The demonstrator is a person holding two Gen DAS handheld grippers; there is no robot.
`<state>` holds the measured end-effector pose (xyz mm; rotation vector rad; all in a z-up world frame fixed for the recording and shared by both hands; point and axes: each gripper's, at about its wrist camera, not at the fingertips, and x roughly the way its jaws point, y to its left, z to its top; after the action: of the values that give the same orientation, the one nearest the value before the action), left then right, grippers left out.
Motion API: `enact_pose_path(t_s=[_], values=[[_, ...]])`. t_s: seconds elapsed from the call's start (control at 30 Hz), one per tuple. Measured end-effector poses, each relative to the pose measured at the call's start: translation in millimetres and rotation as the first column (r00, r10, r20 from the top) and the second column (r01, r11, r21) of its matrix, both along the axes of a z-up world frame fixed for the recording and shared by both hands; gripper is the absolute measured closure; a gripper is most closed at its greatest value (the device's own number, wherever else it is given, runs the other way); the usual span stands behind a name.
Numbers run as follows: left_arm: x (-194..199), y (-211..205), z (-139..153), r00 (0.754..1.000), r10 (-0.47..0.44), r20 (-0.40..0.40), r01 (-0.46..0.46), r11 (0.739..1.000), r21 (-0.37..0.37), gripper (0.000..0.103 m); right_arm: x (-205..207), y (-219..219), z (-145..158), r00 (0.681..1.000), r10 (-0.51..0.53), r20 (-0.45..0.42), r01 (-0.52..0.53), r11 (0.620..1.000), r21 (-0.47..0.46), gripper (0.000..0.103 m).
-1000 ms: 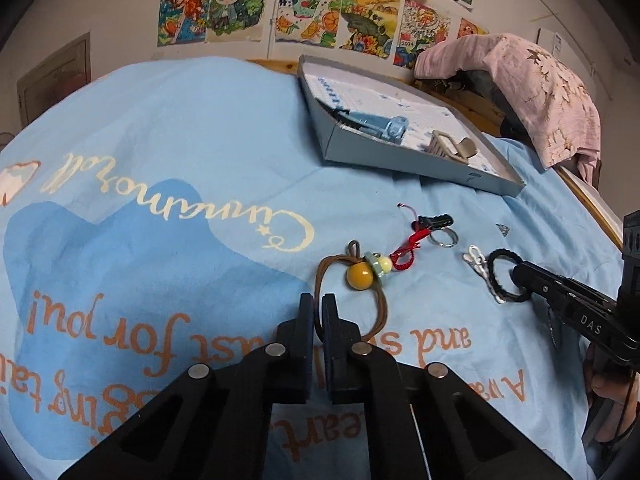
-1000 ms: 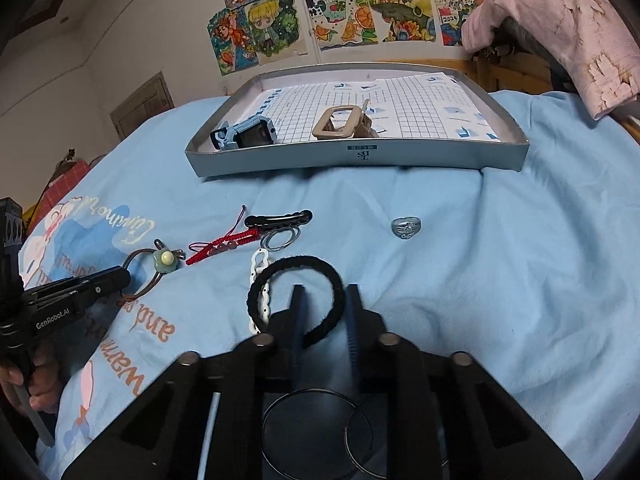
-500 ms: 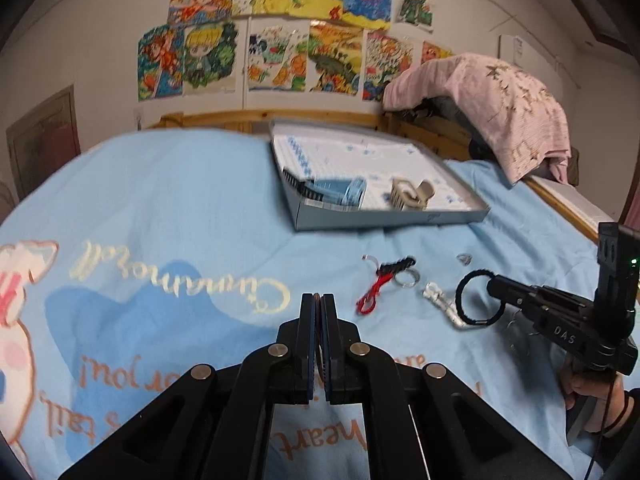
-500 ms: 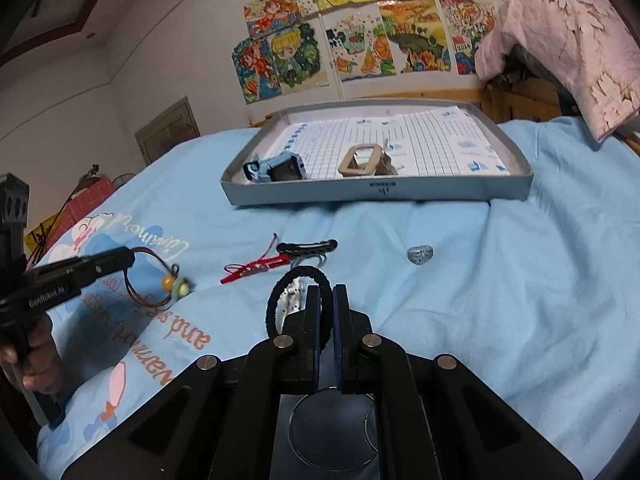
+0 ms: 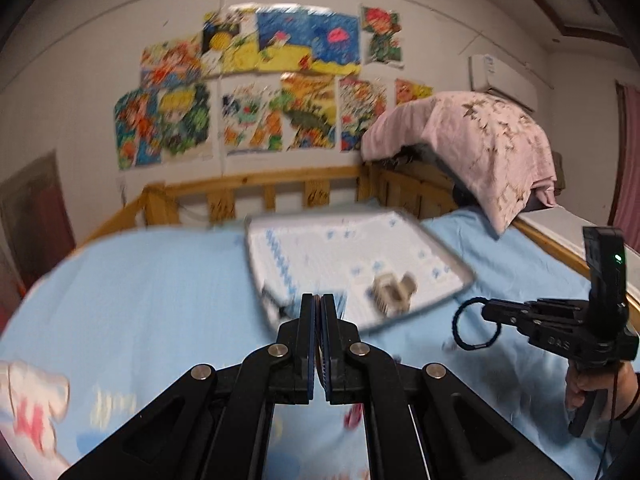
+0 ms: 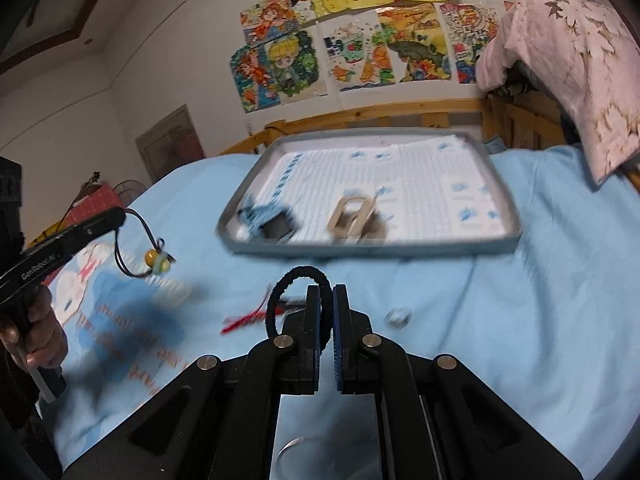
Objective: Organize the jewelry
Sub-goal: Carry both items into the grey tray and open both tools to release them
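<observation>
My right gripper (image 6: pixel 326 294) is shut on a black braided bracelet (image 6: pixel 286 286) and holds it above the blue sheet; it also shows in the left wrist view (image 5: pixel 474 323). My left gripper (image 5: pixel 319 300) is shut on a brown cord bracelet with a yellow bead (image 6: pixel 154 258), which hangs from its tip in the right wrist view. The grey tray (image 6: pixel 504 192) lies ahead with a blue clip (image 6: pixel 268 218) and a beige clip (image 6: pixel 352 218) inside. A red cord (image 6: pixel 240 320) and a silver ring (image 6: pixel 398 316) lie on the sheet.
A blue printed bedsheet (image 6: pixel 540 300) covers the bed. A wooden bed rail (image 5: pixel 256 188) runs behind the tray. A pink cloth (image 6: pixel 568 60) hangs over furniture at the right. Drawings (image 5: pixel 256 92) cover the wall.
Both grippers have lifted off the sheet with their bracelets and moved toward the tray. The right gripper closed on the black bracelet a second ago.
</observation>
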<state>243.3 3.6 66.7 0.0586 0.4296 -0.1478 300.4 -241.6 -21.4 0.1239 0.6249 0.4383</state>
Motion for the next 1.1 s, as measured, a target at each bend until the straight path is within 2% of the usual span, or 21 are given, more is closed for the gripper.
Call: enact_pose_path(t_s=[0.1, 0.23, 0.37, 0.53, 0.7, 0.93, 1.1], values=[[22.2, -14.2, 12.0, 0.999, -0.032, 0.036, 0.031, 0.999, 0.011, 0.100, 32.2, -8.3, 18.5, 0.999, -0.047, 0.013, 0.047, 0.999, -0.014, 0.098], [62.0, -23.6, 9.3, 0.998, -0.058, 0.018, 0.059, 0.997, -0.044, 0.100, 74.0, -14.4, 28.0, 0.993, -0.110, 0.032, 0.111, 0.994, -0.022, 0.098], [101.3, -31.0, -11.7, 0.999, -0.048, -0.019, 0.047, 0.996, -0.079, 0.100, 104.4, -15.1, 25.1, 0.987, -0.154, 0.052, 0.155, 0.988, -0.008, 0.098], [133.9, -38.5, -48.4, 0.994, -0.045, -0.102, 0.033, 0.993, -0.113, 0.100, 127.6, -9.8, 3.9, 0.982, -0.180, 0.051, 0.181, 0.983, -0.019, 0.098], [143.9, -43.2, -69.4, 0.986, -0.052, -0.156, 0.035, 0.993, -0.110, 0.100, 132.0, -4.4, -15.5, 0.984, -0.175, 0.042, 0.177, 0.982, -0.059, 0.098], [139.9, -39.8, -81.9, 0.985, -0.026, -0.170, 0.009, 0.995, -0.103, 0.100, 130.4, 0.3, -28.0, 0.983, -0.182, 0.022, 0.183, 0.976, -0.117, 0.098], [137.9, -29.0, -84.9, 0.979, -0.026, -0.200, -0.007, 0.987, -0.160, 0.100, 129.0, 0.4, -28.1, 0.981, -0.195, 0.000, 0.192, 0.969, -0.152, 0.095]])
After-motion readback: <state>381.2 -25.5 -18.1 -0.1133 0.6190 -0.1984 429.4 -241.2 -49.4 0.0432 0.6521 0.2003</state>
